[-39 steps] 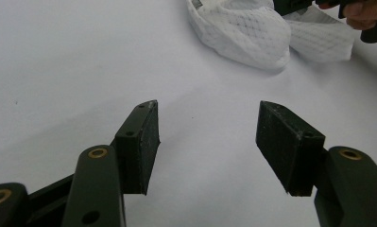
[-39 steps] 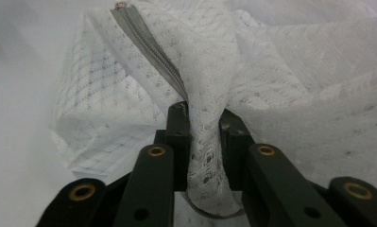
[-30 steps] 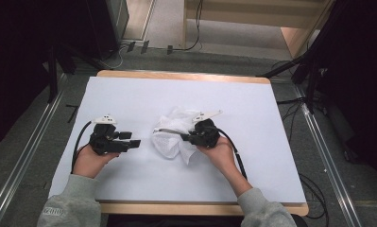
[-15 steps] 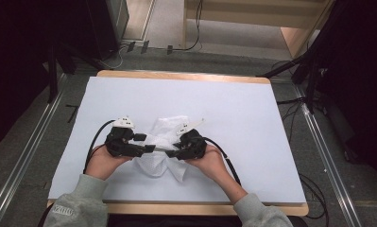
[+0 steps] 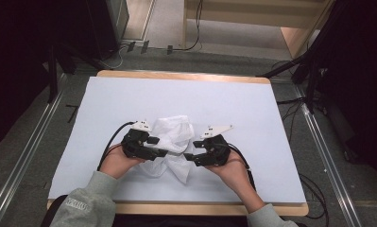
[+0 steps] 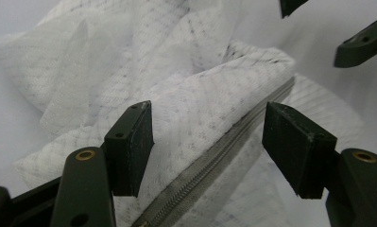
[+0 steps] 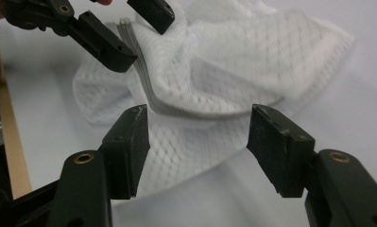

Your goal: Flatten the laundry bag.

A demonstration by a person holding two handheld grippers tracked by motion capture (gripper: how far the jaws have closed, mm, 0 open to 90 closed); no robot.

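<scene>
Both claws stand differently from a second ago: left claw (image 5: 168, 152), then well clear of the bag, is now at its near-left edge; right claw (image 5: 188, 158), then pinching the fabric, has drawn back to the bag's right, and its jaws have just been opening, with mesh in front of them but nothing pressed. Left claw jaws have just been opening too and stand wide, the zipper (image 6: 214, 163) running between the pads untouched. Item: white mesh bag (image 5: 173, 137), crumpled in a loose heap on the white counter (image 5: 252, 113), lying between the two claws. Fabric fine, netted, folded over itself; grey zipper tape curves along one edge, apparently closed. Progress, as judged: bag released, no grip on it now; flattening or opening the zipper remains undone.
</scene>
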